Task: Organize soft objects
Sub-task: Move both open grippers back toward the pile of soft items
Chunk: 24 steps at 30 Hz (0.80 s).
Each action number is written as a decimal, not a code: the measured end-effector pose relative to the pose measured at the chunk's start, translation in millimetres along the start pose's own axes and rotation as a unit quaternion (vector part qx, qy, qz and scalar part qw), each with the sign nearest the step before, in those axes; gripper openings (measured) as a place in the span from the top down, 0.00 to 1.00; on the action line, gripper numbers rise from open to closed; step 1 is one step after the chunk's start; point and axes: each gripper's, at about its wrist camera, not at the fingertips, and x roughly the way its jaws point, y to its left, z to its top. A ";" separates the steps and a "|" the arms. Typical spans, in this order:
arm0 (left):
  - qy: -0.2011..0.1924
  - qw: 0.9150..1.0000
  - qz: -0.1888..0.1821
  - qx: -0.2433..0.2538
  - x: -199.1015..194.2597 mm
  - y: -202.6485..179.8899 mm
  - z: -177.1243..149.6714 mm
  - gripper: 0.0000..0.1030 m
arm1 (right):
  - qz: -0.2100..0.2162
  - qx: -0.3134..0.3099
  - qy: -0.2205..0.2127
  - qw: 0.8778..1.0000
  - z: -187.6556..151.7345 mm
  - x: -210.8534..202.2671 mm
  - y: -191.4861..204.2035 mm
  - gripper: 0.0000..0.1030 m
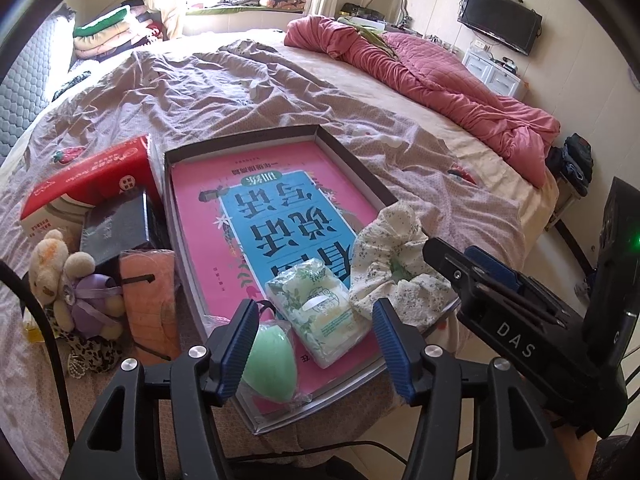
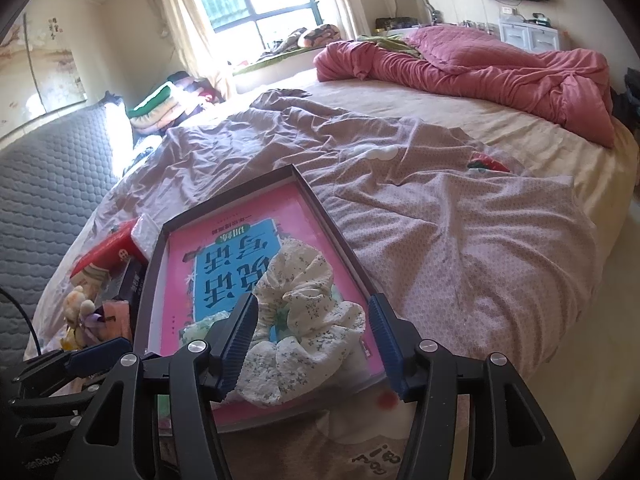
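Three soft things are already seen inside the tray (image 1: 352, 160), and several more are left outside it, so the sorting is judged to be partly done. Going from the left in the left wrist view, a plush bear (image 1: 60, 276) lies on the bed (image 1: 240, 92) with a leopard-print piece (image 1: 94, 354) under it and a peach cloth (image 1: 150, 304) just beside it; a red box (image 1: 88, 176) and a dark box (image 1: 114, 228) sit behind them, touching the tray's left wall. These are judged still to be dealt with, though whether the boxes count as soft cannot be told. Inside the tray, on the pink book (image 1: 208, 200), a green sponge (image 1: 270, 364) in clear wrap is seen at the near edge, then a tissue pack (image 1: 320, 312) touching it, then a floral scrunchie (image 1: 400, 256) at the near right corner. The left gripper (image 1: 316, 352) is held above the sponge and pack with its jaws apart, pressing on neither. The right gripper (image 2: 314, 340) is likewise parted, the scrunchie lying loose between its jaws with no pad seen pressing on it. Both items are judged released, and the plush bear side remains.
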 end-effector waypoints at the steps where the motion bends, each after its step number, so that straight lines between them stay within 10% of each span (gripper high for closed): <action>1: -0.001 1.000 0.000 -0.001 -1.8 1.1 0.2 0.42 | 0.000 -0.001 -0.001 1.000 0.5 -1.1 0.8 0.42; 24: -0.023 0.999 0.034 -0.022 -40.2 27.2 -14.4 0.34 | -0.003 -0.024 -0.022 0.999 4.4 -20.7 20.8 0.32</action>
